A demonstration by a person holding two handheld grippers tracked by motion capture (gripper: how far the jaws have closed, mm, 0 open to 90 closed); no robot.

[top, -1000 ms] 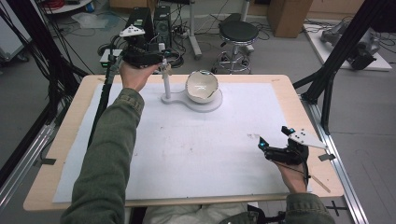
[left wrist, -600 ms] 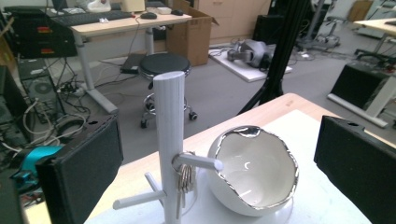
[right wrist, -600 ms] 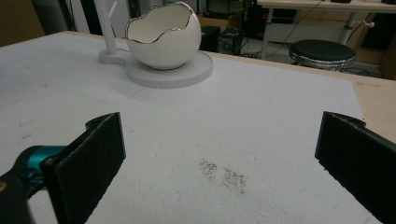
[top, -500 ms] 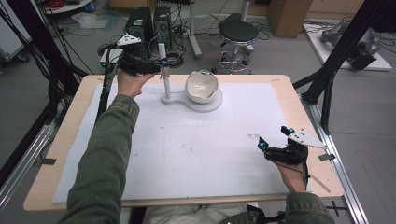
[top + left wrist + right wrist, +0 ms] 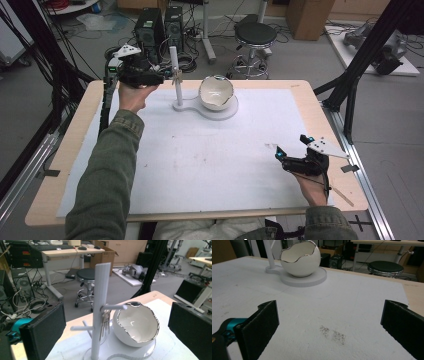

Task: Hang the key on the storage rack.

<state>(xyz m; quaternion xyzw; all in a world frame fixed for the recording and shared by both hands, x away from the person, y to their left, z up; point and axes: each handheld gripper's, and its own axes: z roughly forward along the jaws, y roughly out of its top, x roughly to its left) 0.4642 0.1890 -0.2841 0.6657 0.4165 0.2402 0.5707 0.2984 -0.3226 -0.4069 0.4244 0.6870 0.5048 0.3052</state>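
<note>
High view: your left gripper (image 5: 167, 75) sits just beside the white post stand (image 5: 174, 75), at the far left part of the table (image 5: 320, 107). Its jaws have just been opening and now stand wide apart, with nothing pressed between the pads. A bunch of keys (image 5: 176, 76) hangs from a short peg on that stand, just off the jaw tips.

In the left gripper view, the two black pads frame the stand (image 5: 100, 310) from either side without touching it. The keys (image 5: 105, 323) dangle from the peg close against the post, between the post and the white egg-shaped bowl (image 5: 136, 323). That bowl has a jagged silver rim and rests on the round part of the stand's base, to the right of the post.

Your right gripper (image 5: 280, 156) rests low over the white mat (image 5: 210, 165), well apart from the stand, at the near right of the table. In the right gripper view its jaws also stand wide, with only bare mat (image 5: 352, 305) between them and the bowl (image 5: 300, 261) farther off.
</note>
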